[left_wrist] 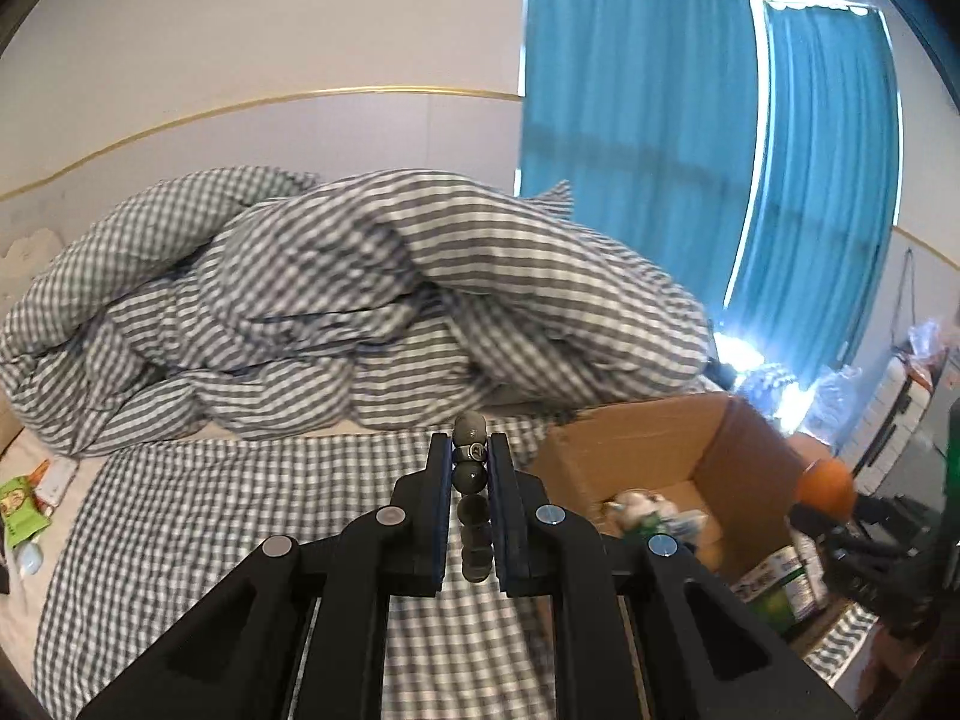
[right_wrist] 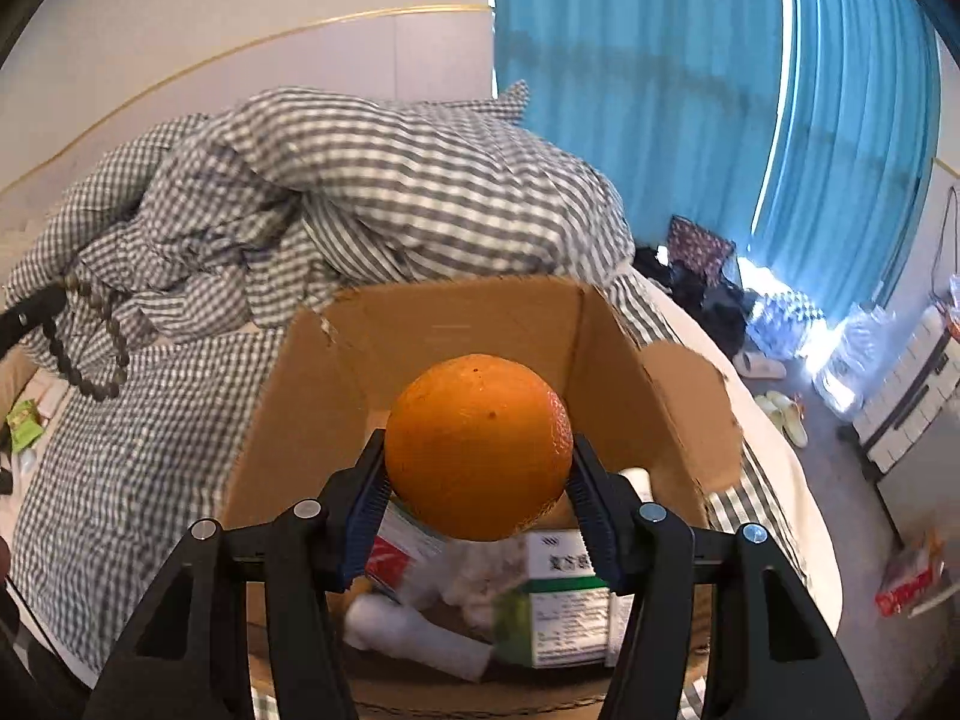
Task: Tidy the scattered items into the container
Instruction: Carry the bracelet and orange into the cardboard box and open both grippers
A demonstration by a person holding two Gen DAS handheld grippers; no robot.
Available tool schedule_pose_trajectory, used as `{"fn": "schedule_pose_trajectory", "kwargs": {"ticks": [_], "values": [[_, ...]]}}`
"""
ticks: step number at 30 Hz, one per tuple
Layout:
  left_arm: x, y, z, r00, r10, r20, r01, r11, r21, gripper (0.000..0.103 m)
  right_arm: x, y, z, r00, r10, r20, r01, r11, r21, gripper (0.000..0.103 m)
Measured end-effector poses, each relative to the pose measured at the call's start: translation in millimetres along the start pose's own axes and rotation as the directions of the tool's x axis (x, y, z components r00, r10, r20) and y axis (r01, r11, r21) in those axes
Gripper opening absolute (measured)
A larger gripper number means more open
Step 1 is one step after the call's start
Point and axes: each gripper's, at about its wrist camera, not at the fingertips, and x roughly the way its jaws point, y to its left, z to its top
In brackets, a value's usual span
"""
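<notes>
Right wrist: right tongs clamp orange above box, left tongs pinch beads.

A bed under a grey-and-white checked sheet fills the room's near side, with a bunched duvet in the same check heaped at its far end. Behind the bed a pale wall carries a thin gold trim line. Right of the bed, turquoise curtains hang closed, daylight glaring through their gaps onto the grey floor.
</notes>
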Motion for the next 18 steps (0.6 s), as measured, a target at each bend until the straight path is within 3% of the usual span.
{"fn": "schedule_pose_trajectory", "kwargs": {"ticks": [1,3,5,18], "values": [[0.9,-7.0,1.2,1.000,-0.012,-0.003,0.012,1.000,0.006,0.011,-2.3,-3.5,-1.3,1.000,-0.005,0.015,0.005,1.000,0.005,0.061],[1.8,-19.5,3.0,1.000,-0.024,-0.002,0.024,0.999,0.025,0.011,-11.9,-11.1,-2.8,0.999,-0.011,0.048,0.010,1.000,0.017,0.083],[2.5,-32.4,5.2,0.999,-0.036,0.000,0.036,0.998,0.042,0.011,-21.2,-16.2,-2.6,0.996,-0.019,0.088,0.016,0.999,0.027,0.089],[27.8,-125.7,1.8,0.986,-0.162,-0.049,0.167,0.981,0.103,0.011,-63.3,-66.2,-9.2,0.987,-0.076,0.141,0.062,0.993,0.095,0.092]]}}
